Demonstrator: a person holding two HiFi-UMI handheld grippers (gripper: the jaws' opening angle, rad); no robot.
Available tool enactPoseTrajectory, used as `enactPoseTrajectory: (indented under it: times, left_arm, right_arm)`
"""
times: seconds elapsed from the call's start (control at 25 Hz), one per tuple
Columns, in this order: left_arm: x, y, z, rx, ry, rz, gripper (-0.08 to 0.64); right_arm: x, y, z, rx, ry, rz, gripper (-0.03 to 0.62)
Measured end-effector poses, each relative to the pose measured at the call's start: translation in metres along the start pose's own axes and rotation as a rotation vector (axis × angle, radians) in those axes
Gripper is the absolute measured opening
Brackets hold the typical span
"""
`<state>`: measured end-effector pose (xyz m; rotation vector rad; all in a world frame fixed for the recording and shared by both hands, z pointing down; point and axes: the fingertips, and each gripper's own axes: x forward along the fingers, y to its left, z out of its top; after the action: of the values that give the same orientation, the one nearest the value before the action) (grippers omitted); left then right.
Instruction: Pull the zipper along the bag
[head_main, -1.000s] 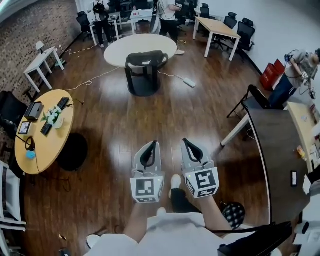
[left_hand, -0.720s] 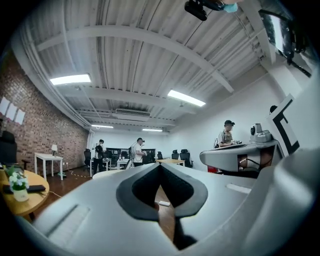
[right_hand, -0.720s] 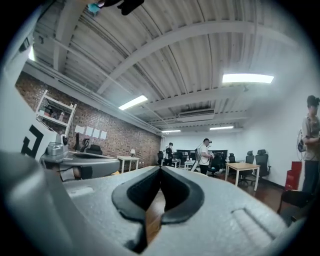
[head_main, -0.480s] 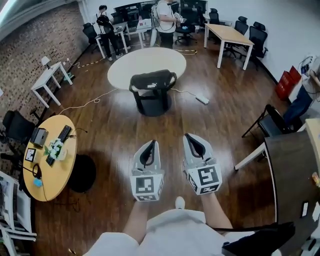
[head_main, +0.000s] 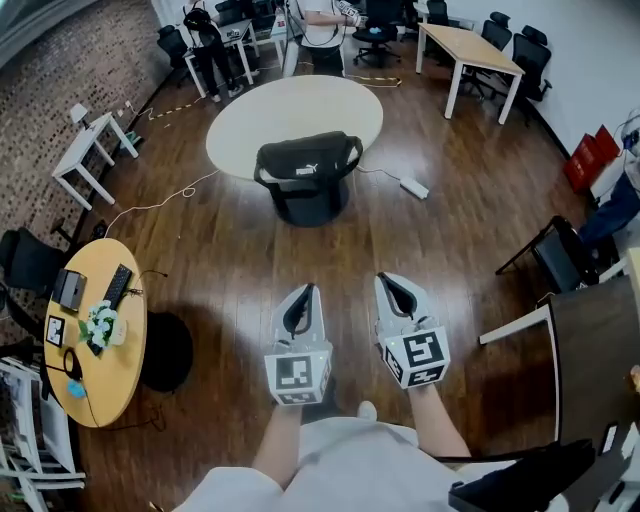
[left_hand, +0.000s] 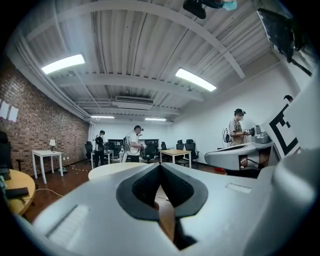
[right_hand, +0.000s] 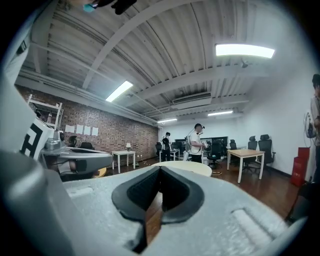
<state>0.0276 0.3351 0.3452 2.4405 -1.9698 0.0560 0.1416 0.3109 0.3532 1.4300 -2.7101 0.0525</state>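
A black bag lies at the near edge of a round white table, far ahead of me in the head view. My left gripper and right gripper are held side by side in front of my body, well short of the table. Both are shut with nothing between their jaws. In the left gripper view the left gripper hides the bag, and only the table top shows. The right gripper likewise covers the bag in its own view, with the table beyond it.
A yellow round table with small items and a black stool stand at my left. A dark table and a black chair are at my right. A power strip and cables lie on the floor. People stand beyond the white table.
The white table and the bag have come closer and look larger as I walk toward them. Both grippers stay shut in front of me.
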Motion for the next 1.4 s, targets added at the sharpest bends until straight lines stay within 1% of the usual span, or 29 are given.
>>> enactPoseTrajectory:
  times: [0.08, 0.16, 0.28, 0.4, 0.52, 0.6, 0.68, 0.8, 0.96, 1.04, 1.28, 1.4]
  left_arm:
    - [0.035, 0.022, -0.005, -0.009, -0.003, -0.008, 0.017]
    - [0.071, 0.047, -0.003, -0.017, -0.008, -0.019, 0.017]
    - [0.125, 0.093, 0.010, -0.014, -0.039, -0.027, 0.017]
    - [0.179, 0.141, 0.022, 0.002, -0.044, -0.042, 0.017]
    - [0.227, 0.177, 0.028, 0.016, -0.057, -0.059, 0.017]
    - [0.254, 0.192, 0.021, -0.003, -0.048, -0.072, 0.017]
    - [0.279, 0.196, 0.008, -0.015, -0.019, -0.101, 0.017]
    - [0.316, 0.191, -0.009, -0.016, 0.021, -0.139, 0.017]
    - [0.372, 0.182, -0.021, -0.008, 0.044, -0.174, 0.017]
    - [0.405, 0.176, -0.029, -0.004, 0.059, -0.189, 0.017]
    - [0.523, 0.159, -0.047, 0.010, 0.113, -0.201, 0.017]
    - [0.578, 0.148, -0.054, 0.018, 0.158, -0.203, 0.017]
  right_arm:
    - [0.038, -0.006, -0.004, -0.009, 0.009, -0.001, -0.012]
    - [0.080, -0.014, 0.000, -0.014, 0.010, -0.011, -0.012]
    - [0.153, -0.021, 0.019, -0.034, -0.011, -0.009, -0.012]
    - [0.223, -0.022, 0.041, -0.036, -0.039, -0.011, -0.012]
    - [0.272, -0.025, 0.055, -0.039, -0.072, -0.015, -0.012]
    - [0.299, -0.031, 0.049, -0.053, -0.051, -0.017, -0.012]
    - [0.319, -0.046, 0.035, -0.046, -0.003, -0.039, -0.012]
    - [0.340, -0.082, 0.020, -0.002, 0.043, -0.085, -0.012]
    - [0.371, -0.138, 0.009, 0.018, 0.061, -0.135, -0.012]
    - [0.394, -0.168, 0.001, 0.032, 0.069, -0.146, -0.012]
    - [0.481, -0.261, -0.017, 0.046, 0.103, -0.097, -0.012]
    - [0.523, -0.304, -0.036, 0.076, 0.205, -0.030, -0.012]
